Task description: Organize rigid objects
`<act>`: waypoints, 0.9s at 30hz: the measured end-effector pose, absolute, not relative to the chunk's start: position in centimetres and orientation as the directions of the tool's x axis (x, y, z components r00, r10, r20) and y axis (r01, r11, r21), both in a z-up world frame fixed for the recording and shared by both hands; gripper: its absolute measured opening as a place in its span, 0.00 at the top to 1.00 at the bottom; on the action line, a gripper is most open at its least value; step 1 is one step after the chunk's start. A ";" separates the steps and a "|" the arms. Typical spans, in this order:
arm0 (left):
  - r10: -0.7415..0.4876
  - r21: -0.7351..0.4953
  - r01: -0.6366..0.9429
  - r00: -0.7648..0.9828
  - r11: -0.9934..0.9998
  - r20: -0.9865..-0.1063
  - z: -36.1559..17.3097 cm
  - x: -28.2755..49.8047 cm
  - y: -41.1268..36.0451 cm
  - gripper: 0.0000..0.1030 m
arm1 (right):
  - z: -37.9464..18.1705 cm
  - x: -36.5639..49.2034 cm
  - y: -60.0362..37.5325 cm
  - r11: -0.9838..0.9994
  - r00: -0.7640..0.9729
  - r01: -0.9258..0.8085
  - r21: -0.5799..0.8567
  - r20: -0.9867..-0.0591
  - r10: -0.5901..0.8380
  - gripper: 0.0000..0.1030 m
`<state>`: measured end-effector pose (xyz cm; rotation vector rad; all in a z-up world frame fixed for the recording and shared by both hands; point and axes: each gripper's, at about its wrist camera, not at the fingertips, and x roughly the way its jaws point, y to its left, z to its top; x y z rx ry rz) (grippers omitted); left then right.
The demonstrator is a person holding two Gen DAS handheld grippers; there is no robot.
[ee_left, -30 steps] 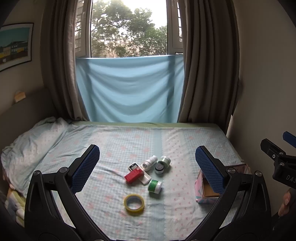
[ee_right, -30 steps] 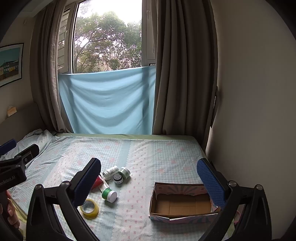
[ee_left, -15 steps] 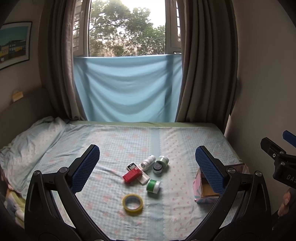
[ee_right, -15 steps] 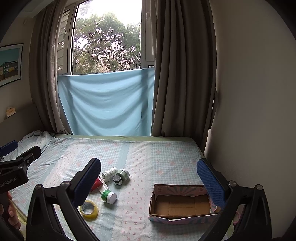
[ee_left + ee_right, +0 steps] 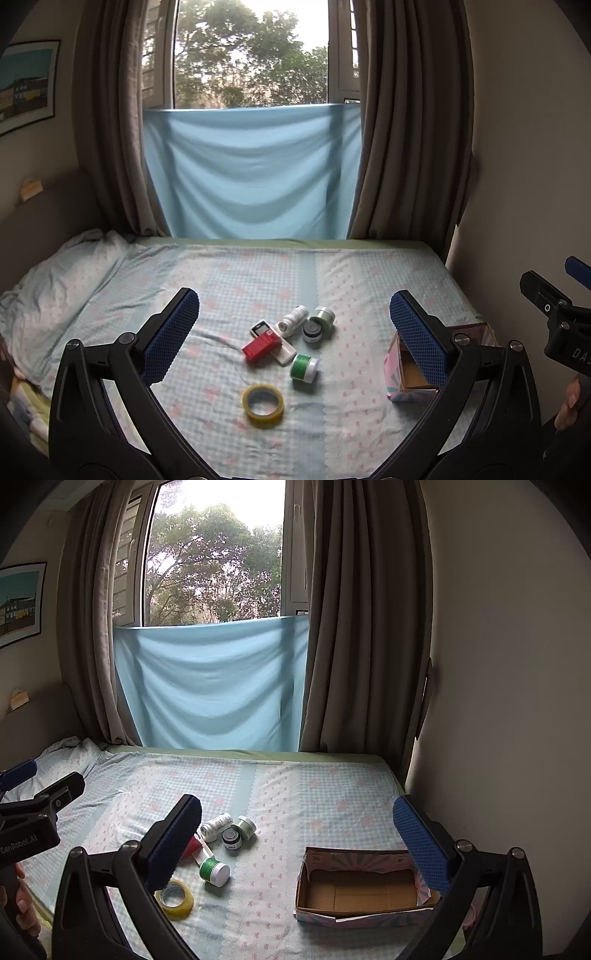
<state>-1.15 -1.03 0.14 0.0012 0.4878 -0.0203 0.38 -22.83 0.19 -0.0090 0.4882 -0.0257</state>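
A cluster of small things lies mid-bed: a yellow tape roll [image 5: 263, 405], a green-thread jar [image 5: 304, 367], a red box [image 5: 260, 346] on a white remote [image 5: 282, 355], a white bottle [image 5: 293, 319], a dark-lidded jar [image 5: 312, 332] and a pale green jar [image 5: 322, 318]. An open, empty cardboard box [image 5: 364, 886] sits to their right. My left gripper [image 5: 295, 338] is open and empty, held above the cluster. My right gripper [image 5: 301, 843] is open and empty, between cluster and box. The tape roll [image 5: 174, 899] and green jar [image 5: 214, 870] also show in the right wrist view.
The bed [image 5: 236, 280] has a checked sheet, with a rumpled pillow [image 5: 62, 280] at the left. A wall [image 5: 498, 701] bounds the right side. Curtains and a blue cloth [image 5: 247, 170] hang behind the bed.
Both views have shifted slightly; the objects sit a little higher in the left wrist view. Nothing on the bed has moved and both grippers stay open.
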 end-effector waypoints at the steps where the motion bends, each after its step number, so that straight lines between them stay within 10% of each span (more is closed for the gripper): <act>1: -0.021 -0.005 0.021 0.882 1.000 -0.471 0.1 -1.1 -1.0 0.00 | 0.2 0.4 -22.8 1.000 0.882 0.024 -0.016 -0.470 -0.028 0.00; 27: 0.034 -0.018 -0.055 0.812 0.998 -0.582 -2.5 1.6 2.8 0.00 | -0.8 2.3 -20.7 1.000 0.862 -0.011 0.011 -0.506 0.015 0.00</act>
